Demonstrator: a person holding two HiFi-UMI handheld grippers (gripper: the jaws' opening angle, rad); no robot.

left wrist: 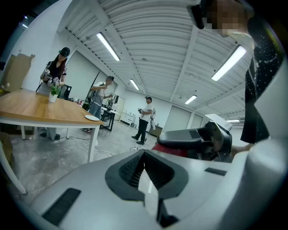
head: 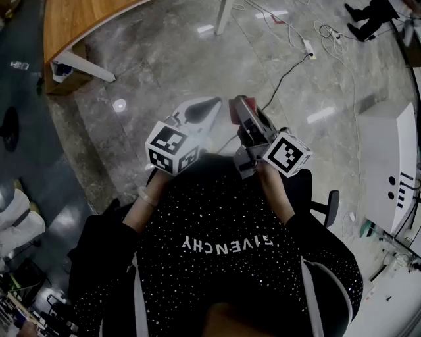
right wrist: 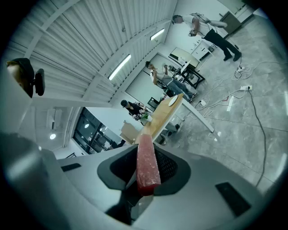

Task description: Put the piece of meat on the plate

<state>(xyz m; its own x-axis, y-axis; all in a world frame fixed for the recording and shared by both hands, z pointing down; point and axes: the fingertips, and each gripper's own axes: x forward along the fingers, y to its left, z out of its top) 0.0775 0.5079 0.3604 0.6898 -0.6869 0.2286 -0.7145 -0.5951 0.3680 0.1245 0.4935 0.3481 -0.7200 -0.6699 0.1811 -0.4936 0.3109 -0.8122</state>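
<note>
Meat clamped edgewise in right gripper jaws, near the body, for carrying. Left gripper jaws closed on nothing, idle alongside. Plate far off on worktop; approach judged outstanding.

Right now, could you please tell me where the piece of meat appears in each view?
Head view: piece of meat, red at the right claw's tip, just above centre.
Left gripper view: red sliver beneath the right claw, right of centre.
Right gripper view: centre, clamped in the jaws.
Shared landmark: the wooden table.
</note>
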